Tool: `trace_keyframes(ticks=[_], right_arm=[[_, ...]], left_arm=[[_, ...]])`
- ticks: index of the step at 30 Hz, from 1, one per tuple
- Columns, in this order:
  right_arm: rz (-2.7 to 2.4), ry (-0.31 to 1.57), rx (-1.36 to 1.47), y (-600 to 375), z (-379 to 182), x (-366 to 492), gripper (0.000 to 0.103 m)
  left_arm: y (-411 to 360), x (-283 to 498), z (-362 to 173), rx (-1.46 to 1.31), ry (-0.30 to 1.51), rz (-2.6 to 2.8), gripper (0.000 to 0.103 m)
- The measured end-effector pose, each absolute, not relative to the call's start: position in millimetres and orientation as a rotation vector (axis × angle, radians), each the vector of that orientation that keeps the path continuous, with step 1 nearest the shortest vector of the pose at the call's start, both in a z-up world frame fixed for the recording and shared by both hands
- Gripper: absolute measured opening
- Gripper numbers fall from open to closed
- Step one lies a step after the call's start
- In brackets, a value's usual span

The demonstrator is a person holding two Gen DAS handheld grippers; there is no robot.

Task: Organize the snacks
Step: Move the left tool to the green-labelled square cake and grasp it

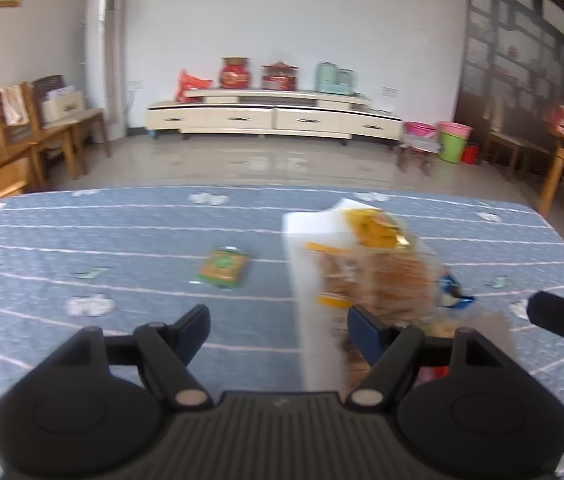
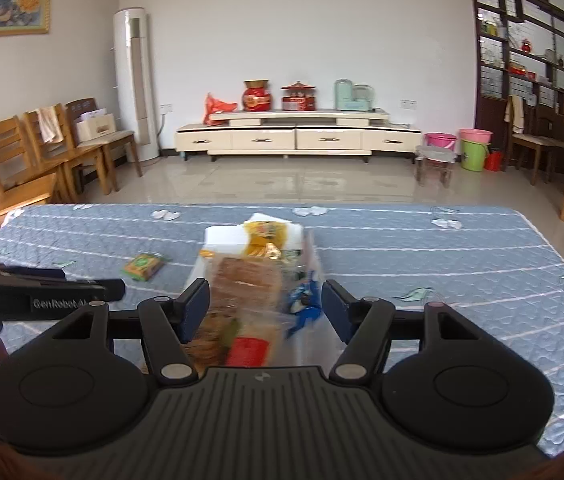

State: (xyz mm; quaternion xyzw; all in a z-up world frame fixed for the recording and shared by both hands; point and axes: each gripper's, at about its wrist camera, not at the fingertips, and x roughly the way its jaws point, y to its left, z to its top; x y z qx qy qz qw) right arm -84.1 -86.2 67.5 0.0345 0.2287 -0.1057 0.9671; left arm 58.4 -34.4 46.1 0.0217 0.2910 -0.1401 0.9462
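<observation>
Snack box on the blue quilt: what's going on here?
A person holds tongs in each hand over a white box crammed with snack packets on the quilted table. The right tongs straddle the packets with jaws open, gripping nothing clearly. The left tongs are open beside the box. One green packet lies loose on the quilt.

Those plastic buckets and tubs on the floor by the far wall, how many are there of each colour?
Pink tubs: 2
Green bucket: 1
Red bucket: 1
Total: 4
</observation>
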Motion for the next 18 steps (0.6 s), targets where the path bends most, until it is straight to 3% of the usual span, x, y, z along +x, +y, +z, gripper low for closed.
trace_keyframes(ticks=[18], right_arm=[[-0.057,0.534,0.029,-19.4,49.4,-58.5,0.081]], left_arm=[[78.4,66.0,18.8,0.0,0.637,-0.13,0.076]])
